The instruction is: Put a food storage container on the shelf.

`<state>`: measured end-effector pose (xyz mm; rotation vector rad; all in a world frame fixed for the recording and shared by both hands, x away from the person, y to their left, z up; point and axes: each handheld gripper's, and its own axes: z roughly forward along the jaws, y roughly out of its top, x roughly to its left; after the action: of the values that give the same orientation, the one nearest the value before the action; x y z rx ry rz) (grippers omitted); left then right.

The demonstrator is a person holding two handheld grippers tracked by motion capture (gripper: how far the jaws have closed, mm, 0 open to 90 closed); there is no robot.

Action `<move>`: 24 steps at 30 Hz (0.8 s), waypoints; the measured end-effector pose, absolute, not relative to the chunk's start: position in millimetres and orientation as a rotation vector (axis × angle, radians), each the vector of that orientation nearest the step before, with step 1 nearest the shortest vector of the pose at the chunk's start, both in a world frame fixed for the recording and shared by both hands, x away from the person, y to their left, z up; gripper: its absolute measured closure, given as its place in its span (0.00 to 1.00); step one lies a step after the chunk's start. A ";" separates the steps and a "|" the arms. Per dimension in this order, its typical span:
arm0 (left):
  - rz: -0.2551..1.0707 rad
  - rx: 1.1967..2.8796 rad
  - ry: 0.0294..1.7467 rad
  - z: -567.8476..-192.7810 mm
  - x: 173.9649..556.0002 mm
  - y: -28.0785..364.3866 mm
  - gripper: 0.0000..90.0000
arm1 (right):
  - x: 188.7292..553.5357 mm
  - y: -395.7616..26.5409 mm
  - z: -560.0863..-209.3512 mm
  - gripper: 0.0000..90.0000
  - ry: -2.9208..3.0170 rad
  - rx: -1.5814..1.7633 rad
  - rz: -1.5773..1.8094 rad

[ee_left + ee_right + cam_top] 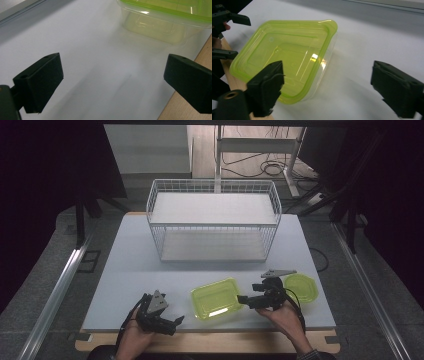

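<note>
Sitting uncovered: green-rimmed clear container [216, 298] | lid [300, 287] apart | left gripper [112, 82], right gripper [327, 90] jaws spread, empty

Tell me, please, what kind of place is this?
Probably a lab or test workspace: a white table inside a dark enclosure, loose cables on the floor behind, and a wire basket shelf set up for practice.

The place looked like a lab or test room set up for recording rather than a home. A plain pale worktop [130, 270] stood on a grey floor, hemmed by dark curtains [45, 180] and metal rails [55, 290]. Behind it, loose cables [260, 167] trailed across the floor round a white frame leg [291, 170], though that far end was dim.
</note>
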<state>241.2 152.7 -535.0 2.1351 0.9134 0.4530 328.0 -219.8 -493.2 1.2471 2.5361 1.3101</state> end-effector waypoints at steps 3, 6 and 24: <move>0.449 2.135 0.915 -535.3 241.4 152.9 0.03 | 331.8 -217.9 -492.0 0.22 2.548 1.249 1.307; 0.449 2.139 0.913 -535.5 241.5 152.7 0.03 | 335.4 -215.4 -491.1 0.27 2.572 1.248 1.307; 0.438 2.159 0.892 -536.8 241.5 150.9 0.03 | 358.0 -203.9 -500.2 0.60 2.687 1.386 1.332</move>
<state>241.5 150.9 -536.8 2.1593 0.8919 0.4384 358.0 -203.9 -500.2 1.3859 2.6868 1.3318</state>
